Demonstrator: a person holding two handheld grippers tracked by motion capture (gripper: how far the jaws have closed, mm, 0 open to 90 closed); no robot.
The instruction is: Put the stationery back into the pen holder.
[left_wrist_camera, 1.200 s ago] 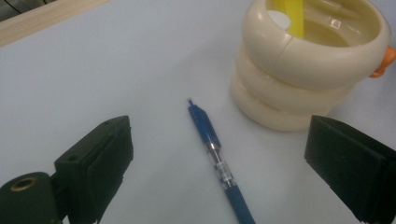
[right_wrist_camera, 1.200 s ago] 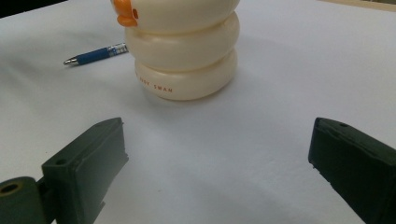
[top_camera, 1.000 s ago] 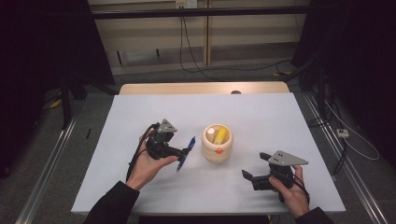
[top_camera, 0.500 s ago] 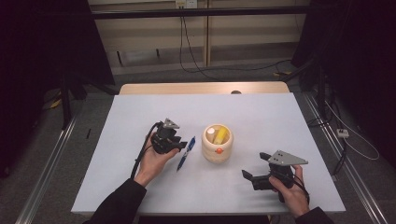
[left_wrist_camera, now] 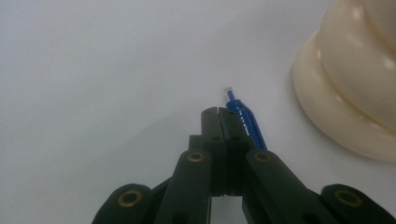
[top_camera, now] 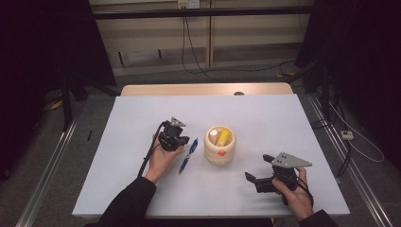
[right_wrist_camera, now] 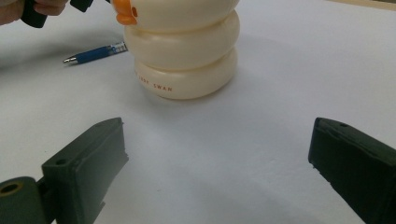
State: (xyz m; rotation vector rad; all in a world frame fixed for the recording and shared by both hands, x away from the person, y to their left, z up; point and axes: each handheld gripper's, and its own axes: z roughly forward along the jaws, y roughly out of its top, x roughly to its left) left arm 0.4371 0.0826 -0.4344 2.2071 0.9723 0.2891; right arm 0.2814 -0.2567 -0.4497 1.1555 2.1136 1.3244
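A blue pen (top_camera: 187, 156) lies flat on the white table (top_camera: 142, 118), just left of a cream ringed holder (top_camera: 220, 150) with an orange beak. My left gripper (top_camera: 177, 140) is low over the table beside the pen's far end. In the left gripper view its jaws are pressed together with nothing between them (left_wrist_camera: 218, 114), and the pen (left_wrist_camera: 248, 125) lies close along their right side. My right gripper (top_camera: 257, 178) rests at the front right, open and empty (right_wrist_camera: 219, 137), facing the holder (right_wrist_camera: 182, 51) and the pen (right_wrist_camera: 95, 52).
The holder has a yellow item (top_camera: 224, 136) and a white item (top_camera: 214, 134) standing in it. A wooden strip (top_camera: 203, 89) runs along the table's far edge. Cables lie on the floor beyond and to the right.
My left gripper has shifted a little away from me and to the right, closer to the pen, and the hand has turned. The right gripper and the pen stay put.
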